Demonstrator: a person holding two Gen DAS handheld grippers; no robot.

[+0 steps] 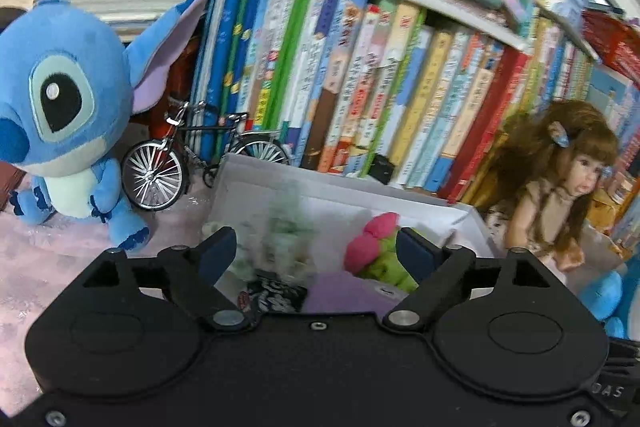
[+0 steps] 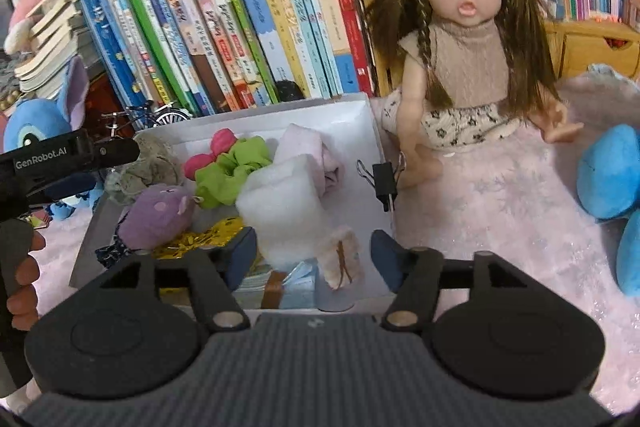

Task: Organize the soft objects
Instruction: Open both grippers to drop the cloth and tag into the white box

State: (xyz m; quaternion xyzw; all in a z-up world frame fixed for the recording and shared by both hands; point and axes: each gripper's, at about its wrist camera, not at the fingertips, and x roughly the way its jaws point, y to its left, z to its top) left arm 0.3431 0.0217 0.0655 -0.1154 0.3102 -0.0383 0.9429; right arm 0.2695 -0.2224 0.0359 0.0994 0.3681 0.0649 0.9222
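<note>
A white box [image 2: 280, 109] on the pink cloth holds the soft things. My left gripper [image 1: 316, 251] is open over the box's left end. A blurred grey-green scrunchie [image 1: 282, 227] shows between its blue pads, touching neither; it is the grey-green scrunchie [image 2: 148, 167] of the right wrist view. A green and pink scrunchie [image 2: 230, 169], a purple plush [image 2: 156, 211] and a folded pink cloth [image 2: 316, 155] lie in the box. My right gripper [image 2: 314, 258] is open at the near edge, above a white fluffy wad [image 2: 286, 211] and a small pink fuzzy piece [image 2: 343, 261].
A row of books [image 2: 256, 27] backs the box. A blue plush [image 1: 64, 115] and a toy bicycle [image 1: 188, 163] stand to the left, a doll [image 2: 464, 59] and another blue plush [image 2: 612, 171] to the right. A black binder clip [image 2: 383, 179] lies in the box. A hand [image 2: 24, 279] holds the left gripper.
</note>
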